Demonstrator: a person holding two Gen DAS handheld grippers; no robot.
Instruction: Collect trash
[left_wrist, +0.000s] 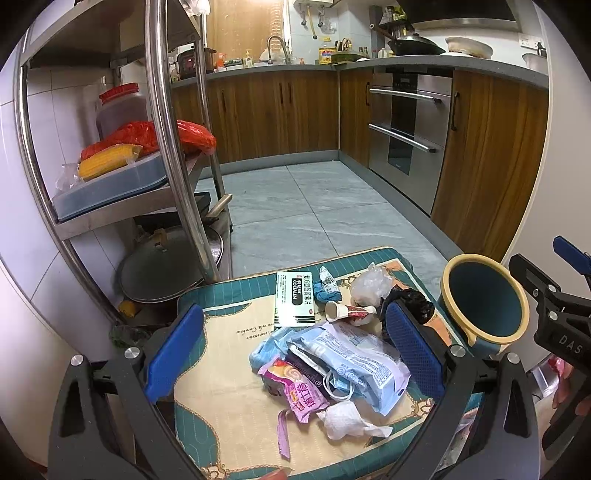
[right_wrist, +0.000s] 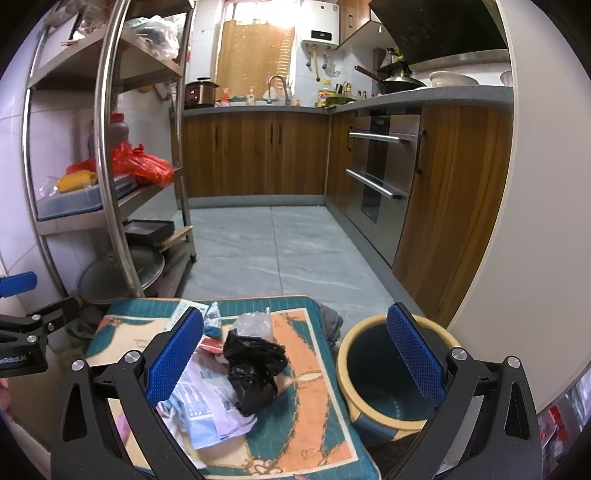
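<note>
Trash heaped on a patterned cushion beside a blue bin, both tongs spread wide.

Left wrist view: the left tongs (left_wrist: 293, 356) hang empty above wrappers (left_wrist: 354, 369), with a crumpled tissue (left_wrist: 347, 419) just below.
Right wrist view: the right tongs (right_wrist: 295, 356) gape empty, a black bag (right_wrist: 255, 365) between them, the bin (right_wrist: 384, 373) behind the right finger.

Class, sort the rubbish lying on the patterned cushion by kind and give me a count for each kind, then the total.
Plastic wrappers and packets: 3
Black plastic bag: 1
Clear crumpled plastic: 1
Paper cup: 1
Medicine box: 1
Crumpled tissue: 1
Small clear bottle with blue wrap: 1
Total: 9, though the pile may hide more.
</note>
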